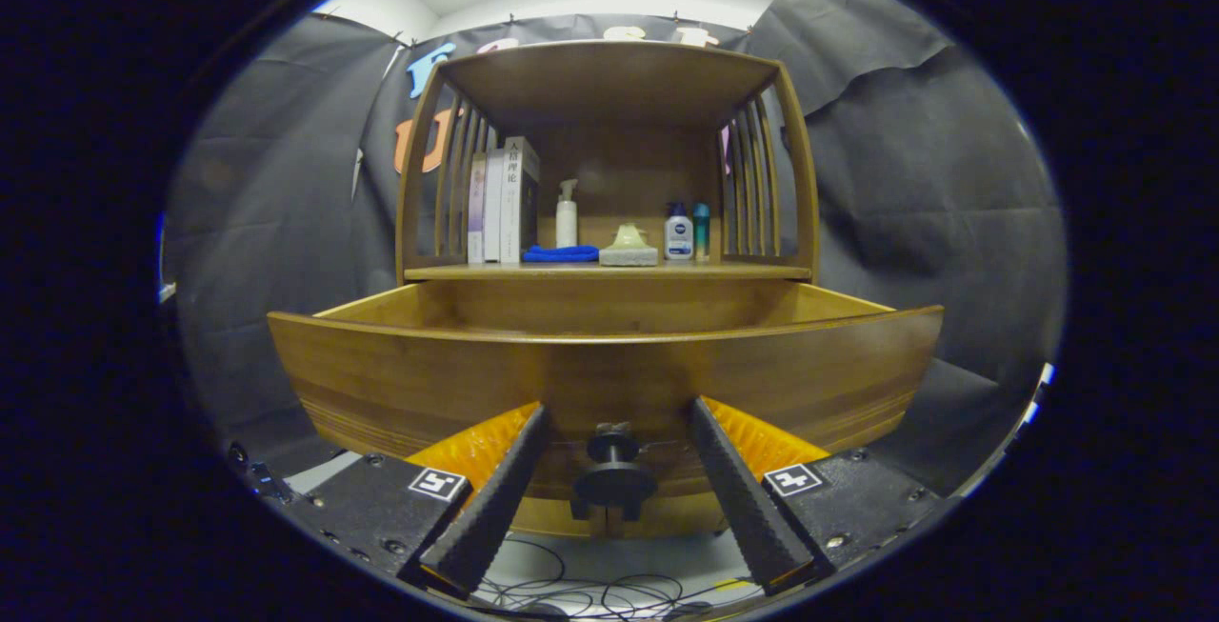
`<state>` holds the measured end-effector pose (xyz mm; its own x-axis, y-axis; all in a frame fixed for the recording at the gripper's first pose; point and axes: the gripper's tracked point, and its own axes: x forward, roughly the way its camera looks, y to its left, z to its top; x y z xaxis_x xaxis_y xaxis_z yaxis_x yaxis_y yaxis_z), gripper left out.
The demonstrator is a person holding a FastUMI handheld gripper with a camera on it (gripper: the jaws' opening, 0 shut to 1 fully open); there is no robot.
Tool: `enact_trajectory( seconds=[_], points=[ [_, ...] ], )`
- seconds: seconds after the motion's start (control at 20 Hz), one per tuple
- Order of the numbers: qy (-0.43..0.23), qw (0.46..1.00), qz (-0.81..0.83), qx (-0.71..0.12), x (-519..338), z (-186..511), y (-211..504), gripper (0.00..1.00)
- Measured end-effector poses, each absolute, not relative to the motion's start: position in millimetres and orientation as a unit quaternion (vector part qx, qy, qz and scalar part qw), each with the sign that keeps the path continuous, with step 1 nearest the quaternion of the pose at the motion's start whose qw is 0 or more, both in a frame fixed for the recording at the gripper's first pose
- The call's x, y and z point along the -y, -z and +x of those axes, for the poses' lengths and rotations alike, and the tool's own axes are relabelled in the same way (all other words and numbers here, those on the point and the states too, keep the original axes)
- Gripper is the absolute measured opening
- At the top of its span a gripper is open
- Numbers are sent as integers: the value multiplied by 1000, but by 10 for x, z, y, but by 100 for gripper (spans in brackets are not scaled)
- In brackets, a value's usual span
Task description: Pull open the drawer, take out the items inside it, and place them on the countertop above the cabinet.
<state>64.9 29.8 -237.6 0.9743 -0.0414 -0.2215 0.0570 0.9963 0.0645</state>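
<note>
Jaws of the gripper (614, 417) stand wide apart, gripping nothing. One dark round knob (613, 479) on the drawer front sits between the two fingers (500, 498), clear of both, with a gap on each side. Whether the fingertips touch the drawer front cannot be told.

Drawer (429, 374): one, pulled well out of the cabinet, its curved wooden front just ahead of the fingertips. Its inside is hidden behind the front panel; only the tops of the side walls and the rear face show, so any contents cannot be made out.

Loose cables (590, 589) lie on the pale floor below the drawer, partly cut off by the fingers.

Tabletop (743, 270) above the drawer carries, left to right:
- three upright books (503, 201) standing together against the left slats
- one blue cloth (560, 253), lying flat
- one white pump bottle (567, 213) behind the cloth
- one pale block (629, 256) with a small light object on it, too small to identify
- one white bottle with a blue cap (678, 231)
- one slim teal bottle (701, 230) just beside it

One wooden shelf top (609, 74) spans above, on slatted sides
</note>
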Motion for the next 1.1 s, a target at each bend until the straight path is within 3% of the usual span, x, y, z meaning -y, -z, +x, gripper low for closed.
enact_trajectory(
  seconds=[1.1],
  points=[
    [35,988,32,-144,-271,2153,2339,99]
  ],
)
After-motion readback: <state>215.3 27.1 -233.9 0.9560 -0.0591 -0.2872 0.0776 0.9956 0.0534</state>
